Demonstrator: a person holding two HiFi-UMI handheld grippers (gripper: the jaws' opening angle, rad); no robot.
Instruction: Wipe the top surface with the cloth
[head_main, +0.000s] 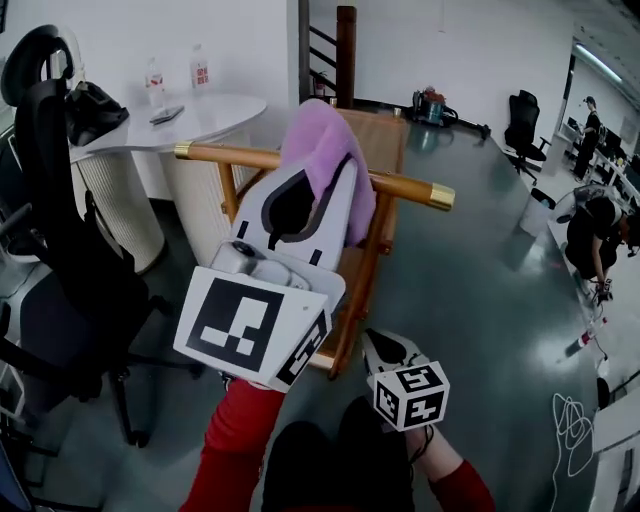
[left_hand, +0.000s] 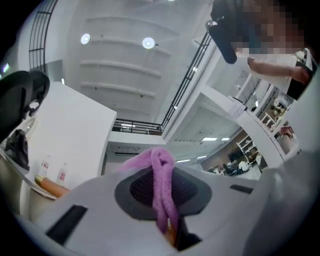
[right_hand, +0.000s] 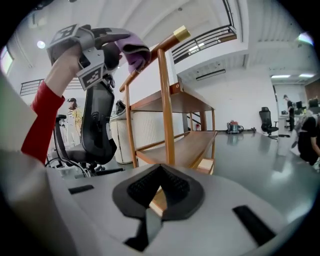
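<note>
A pink-purple cloth (head_main: 327, 140) is pinched in my left gripper (head_main: 338, 172), which is shut on it and raised over the round handle bar (head_main: 405, 186) of a wooden shelf cart (head_main: 386, 138). In the left gripper view the cloth (left_hand: 161, 186) hangs folded between the jaws, with only ceiling behind it. The right gripper view shows the left gripper (right_hand: 116, 49) and cloth (right_hand: 134, 51) high up by the brass-tipped bar (right_hand: 167, 41), above the cart's top shelf (right_hand: 177, 101). My right gripper (head_main: 378, 343) stays low by the cart's near corner, shut and empty (right_hand: 159, 176).
A black office chair (head_main: 70, 250) stands left of the cart. Behind it is a white round table (head_main: 218, 112) with two bottles (head_main: 154, 79). Grey floor (head_main: 480, 270) spreads to the right, where a person (head_main: 592, 232) bends over. Another chair (head_main: 522, 122) stands far back.
</note>
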